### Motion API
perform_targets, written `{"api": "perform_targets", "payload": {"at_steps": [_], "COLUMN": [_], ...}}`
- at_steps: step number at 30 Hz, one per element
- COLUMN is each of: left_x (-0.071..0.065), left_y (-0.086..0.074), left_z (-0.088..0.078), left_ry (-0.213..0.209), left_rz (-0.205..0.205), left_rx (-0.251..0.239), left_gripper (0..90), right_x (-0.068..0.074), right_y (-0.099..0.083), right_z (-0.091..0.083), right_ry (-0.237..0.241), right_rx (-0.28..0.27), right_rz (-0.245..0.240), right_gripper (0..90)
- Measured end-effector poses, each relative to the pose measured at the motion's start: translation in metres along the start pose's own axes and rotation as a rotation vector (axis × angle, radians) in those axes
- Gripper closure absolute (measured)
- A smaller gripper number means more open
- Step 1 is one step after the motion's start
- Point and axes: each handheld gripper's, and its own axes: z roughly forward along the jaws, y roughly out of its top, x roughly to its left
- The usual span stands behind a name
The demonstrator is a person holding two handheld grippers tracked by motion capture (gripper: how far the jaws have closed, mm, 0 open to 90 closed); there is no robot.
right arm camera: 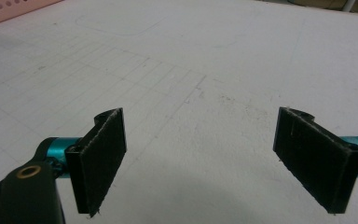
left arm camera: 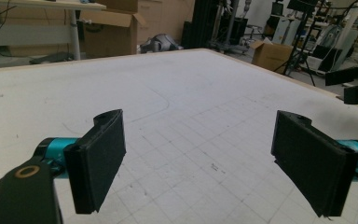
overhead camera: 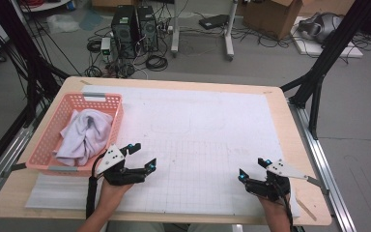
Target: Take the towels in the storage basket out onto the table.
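A pink plastic basket [overhead camera: 41, 145] stands at the table's left side with a crumpled white cloth [overhead camera: 84, 135] inside it. My left gripper [overhead camera: 142, 155] hovers just right of the basket's near corner, jaws open and nothing between them [left arm camera: 198, 158]. My right gripper [overhead camera: 252, 169] rests near the table's front right, also open and empty [right arm camera: 200, 158]. Both point out over the white gridded mat [overhead camera: 198, 145]. A corner of the basket [right arm camera: 9, 9] shows at the top left of the right gripper view.
The wooden table [overhead camera: 174, 84] carries the white mat. Beyond its far edge the floor holds computer towers [overhead camera: 135, 31], cables and cardboard boxes [overhead camera: 275, 17]. Black frame posts [overhead camera: 319, 72] rise at the table's right and left.
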Motion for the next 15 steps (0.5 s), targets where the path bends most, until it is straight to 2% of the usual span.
{"api": "perform_targets", "payload": {"at_steps": [4,8,11,15], "left_x": [-0.004,-0.007,-0.006,-0.004], "left_y": [0.004,0.011,0.019,0.03], "left_z": [-0.002,-0.005,-0.008,-0.014], "left_ry": [-0.004,-0.016,-0.024,-0.027], "left_rz": [0.004,0.014,0.006,-0.017], "left_rx": [-0.007,0.003,-0.005,-0.043], "left_gripper": [18.3,18.6,18.3,17.4], "right_x": [0.001,0.001,0.002,0.005], "right_y": [0.001,0.002,0.003,0.005], "right_z": [0.0,0.002,0.005,0.009], "right_ry": [0.006,0.012,0.018,0.029], "right_rx": [0.0,-0.006,-0.006,-0.003], "right_rz": [-0.012,-0.005,-0.002,-0.008], "right_gripper": [15.9,15.9,16.0,16.0]}}
